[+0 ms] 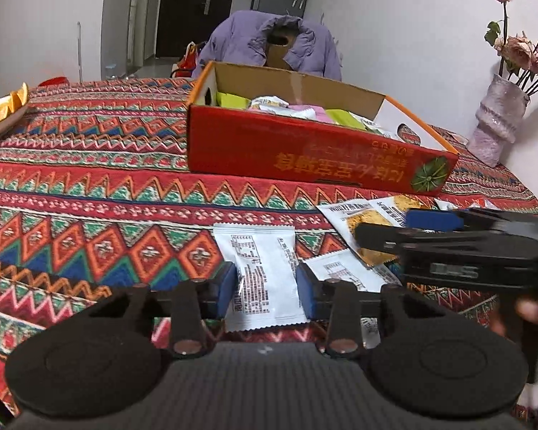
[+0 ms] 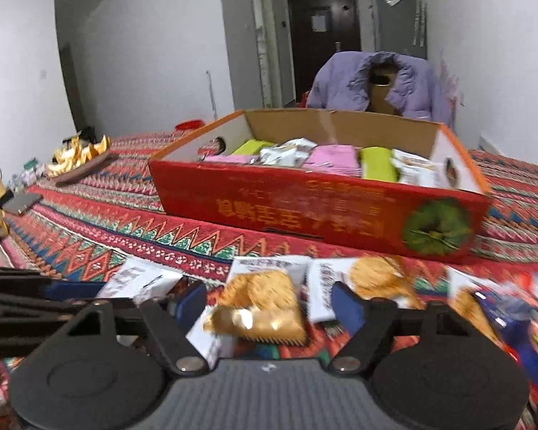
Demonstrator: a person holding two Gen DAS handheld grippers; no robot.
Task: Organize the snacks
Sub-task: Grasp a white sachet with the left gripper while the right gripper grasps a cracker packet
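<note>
Our left gripper (image 1: 267,285) has its 2 pads pressed against a white packet (image 1: 263,272) on the tablecloth (image 1: 107,186). Our right gripper (image 2: 269,308) stands half open around a golden snack bag (image 2: 262,308), apparently untouched. Beyond sits the red box (image 2: 319,211) holding more snacks.

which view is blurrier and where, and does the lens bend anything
Right wrist view: motion blur smears the snack packets at lower right and softens the red box. Left wrist view: mostly sharp, print on the white packet is crisp, but the right gripper is blurred. Both views: fisheye curves the tablecloth and darkens the corners.
</note>
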